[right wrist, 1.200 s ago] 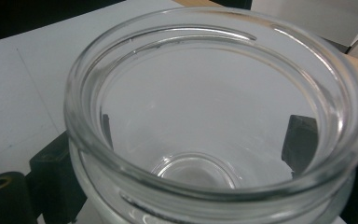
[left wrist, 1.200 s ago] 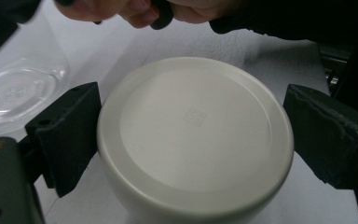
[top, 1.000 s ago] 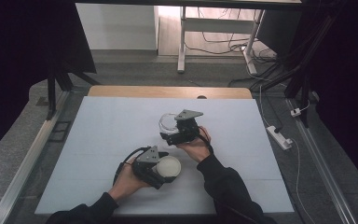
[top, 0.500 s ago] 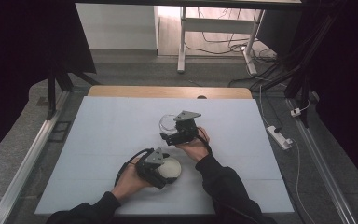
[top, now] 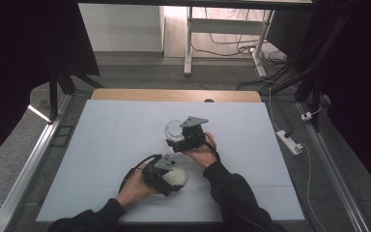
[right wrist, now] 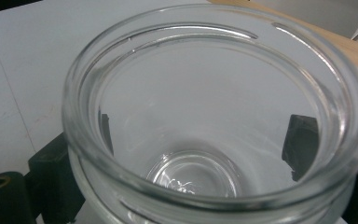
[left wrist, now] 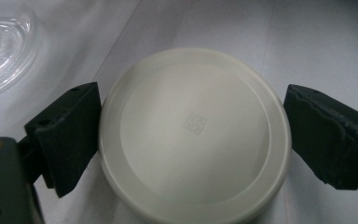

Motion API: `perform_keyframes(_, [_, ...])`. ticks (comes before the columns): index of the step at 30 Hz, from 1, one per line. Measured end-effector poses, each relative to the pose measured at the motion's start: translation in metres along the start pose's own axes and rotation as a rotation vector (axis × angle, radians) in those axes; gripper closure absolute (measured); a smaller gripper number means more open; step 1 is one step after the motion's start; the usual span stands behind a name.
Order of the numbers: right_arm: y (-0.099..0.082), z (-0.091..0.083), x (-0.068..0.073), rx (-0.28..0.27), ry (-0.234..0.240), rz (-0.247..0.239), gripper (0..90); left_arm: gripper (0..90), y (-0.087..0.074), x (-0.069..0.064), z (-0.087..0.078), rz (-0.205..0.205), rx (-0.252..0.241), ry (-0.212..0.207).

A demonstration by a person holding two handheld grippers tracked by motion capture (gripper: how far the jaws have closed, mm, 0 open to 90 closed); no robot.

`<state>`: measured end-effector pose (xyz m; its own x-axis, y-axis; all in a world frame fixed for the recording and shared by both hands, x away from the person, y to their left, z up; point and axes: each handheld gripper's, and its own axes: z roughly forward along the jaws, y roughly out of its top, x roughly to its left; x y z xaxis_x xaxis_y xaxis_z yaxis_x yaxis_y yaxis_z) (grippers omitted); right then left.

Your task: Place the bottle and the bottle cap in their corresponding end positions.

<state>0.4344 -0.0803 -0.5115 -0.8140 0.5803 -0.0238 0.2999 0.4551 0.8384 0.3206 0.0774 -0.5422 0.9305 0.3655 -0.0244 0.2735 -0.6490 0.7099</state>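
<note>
Two grips: my left gripper point(left wrist: 193, 140) pinches the lid point(left wrist: 194, 133) near the table's point(top: 101, 125) front edge, right gripper point(right wrist: 200, 140) clamps the jar point(right wrist: 214, 112); I'd lower the lid level.

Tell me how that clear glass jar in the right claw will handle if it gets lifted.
The glass jar looks thick-walled, so probably heavy for its size and rigid. Its smooth sides may slip against the right claw, whose jaws press on opposite sides. It is open-topped and appears empty, so nothing should spill, but a drop would likely break it.
</note>
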Motion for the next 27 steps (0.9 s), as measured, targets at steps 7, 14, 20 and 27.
perform_keyframes(7, [0.0,0.0006,-0.0001,-0.002,0.001,0.009,5.5,7.2,0.0006,0.0008,0.0006,-0.002,0.017,0.0])
perform_keyframes(14, [-0.0001,0.0022,0.0003,0.013,0.001,0.011,3.0,2.0,0.0006,0.0021,0.0006,-0.012,0.018,-0.005])
perform_keyframes(20, [0.0008,0.0019,-0.0004,0.025,0.021,0.028,1.2,0.0,-0.0003,0.0029,-0.0006,-0.028,0.0,-0.012])
perform_keyframes(27, [0.0021,-0.0011,-0.0006,0.027,0.029,0.025,0.0,0.0,-0.0022,0.0036,-0.0034,-0.061,-0.037,-0.026])
